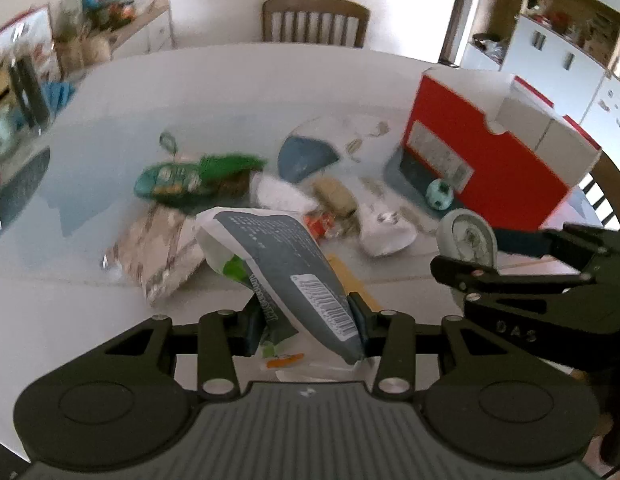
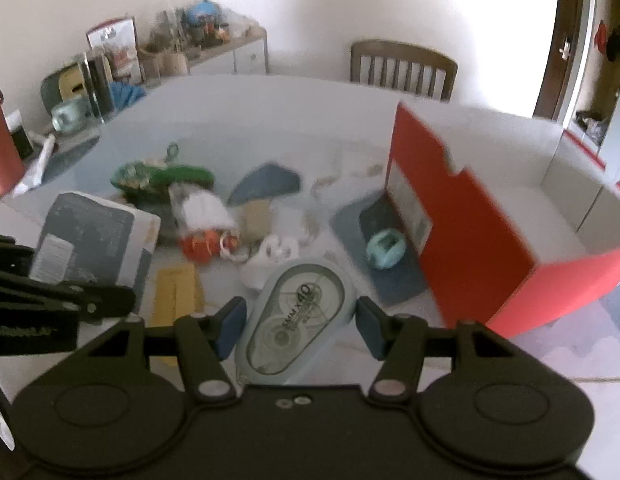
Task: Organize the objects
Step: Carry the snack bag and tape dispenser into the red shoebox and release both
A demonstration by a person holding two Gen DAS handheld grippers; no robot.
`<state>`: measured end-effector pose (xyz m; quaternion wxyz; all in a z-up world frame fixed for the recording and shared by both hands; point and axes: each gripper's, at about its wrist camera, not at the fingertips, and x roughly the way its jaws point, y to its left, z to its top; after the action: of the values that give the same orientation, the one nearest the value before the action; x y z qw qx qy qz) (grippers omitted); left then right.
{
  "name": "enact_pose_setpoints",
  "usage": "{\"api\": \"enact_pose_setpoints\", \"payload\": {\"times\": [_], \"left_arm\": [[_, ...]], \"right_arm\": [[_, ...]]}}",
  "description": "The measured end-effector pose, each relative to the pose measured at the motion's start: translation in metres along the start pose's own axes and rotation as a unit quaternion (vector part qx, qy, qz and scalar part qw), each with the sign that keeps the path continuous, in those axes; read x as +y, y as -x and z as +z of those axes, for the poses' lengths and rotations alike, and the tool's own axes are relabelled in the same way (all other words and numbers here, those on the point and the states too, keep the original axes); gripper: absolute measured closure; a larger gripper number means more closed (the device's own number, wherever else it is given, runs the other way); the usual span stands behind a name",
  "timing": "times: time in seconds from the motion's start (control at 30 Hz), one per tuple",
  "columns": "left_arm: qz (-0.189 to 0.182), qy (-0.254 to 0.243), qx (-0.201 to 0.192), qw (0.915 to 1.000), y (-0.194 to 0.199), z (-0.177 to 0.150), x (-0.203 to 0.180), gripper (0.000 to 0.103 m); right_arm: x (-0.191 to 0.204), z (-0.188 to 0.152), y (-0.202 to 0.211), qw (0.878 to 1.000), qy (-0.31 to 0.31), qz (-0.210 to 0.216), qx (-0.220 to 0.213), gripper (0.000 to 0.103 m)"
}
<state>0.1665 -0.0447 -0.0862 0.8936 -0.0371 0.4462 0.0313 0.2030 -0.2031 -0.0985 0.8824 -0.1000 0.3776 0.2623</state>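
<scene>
My left gripper (image 1: pixel 307 316) is shut on a grey and white snack packet (image 1: pixel 269 248) with a barcode, held up off the white table (image 1: pixel 229 92). The same packet (image 2: pixel 93 236) shows at the left of the right wrist view. My right gripper (image 2: pixel 299 324) is shut on a pale blue correction tape dispenser (image 2: pixel 297 320), also lifted above the table. That dispenser (image 1: pixel 470 236) appears on the right in the left wrist view. An open red box (image 2: pixel 470 240) with a white inside stands to the right of both grippers.
A pile lies mid-table: a green packet (image 1: pixel 181 178), a blue pouch (image 1: pixel 305 156), a patterned packet (image 1: pixel 157 252), a white plastic bag (image 1: pixel 384 228), a teal ball (image 1: pixel 440 194) and a yellow envelope (image 2: pixel 175 292). A wooden chair (image 1: pixel 314 20) stands behind the table.
</scene>
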Motion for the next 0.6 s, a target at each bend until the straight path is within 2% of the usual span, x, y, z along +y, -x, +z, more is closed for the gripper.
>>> {"api": "enact_pose_setpoints", "payload": {"times": [0.23,0.5,0.6], "left_arm": [[-0.010,-0.024,-0.029,0.9992,0.023,0.034,-0.022,0.061],[-0.023,-0.058,-0.082,0.9946,0.047,0.079,-0.069,0.061],[-0.029,-0.067,-0.091,0.9931,0.048,0.094,-0.089,0.061]], "right_arm": [[-0.024,0.031,0.042,0.999,0.001,-0.001,-0.042,0.045],[-0.064,0.064,0.084,0.994,-0.003,-0.008,-0.105,0.045],[-0.085,0.071,0.092,0.993,-0.004,-0.013,-0.121,0.045]]}}
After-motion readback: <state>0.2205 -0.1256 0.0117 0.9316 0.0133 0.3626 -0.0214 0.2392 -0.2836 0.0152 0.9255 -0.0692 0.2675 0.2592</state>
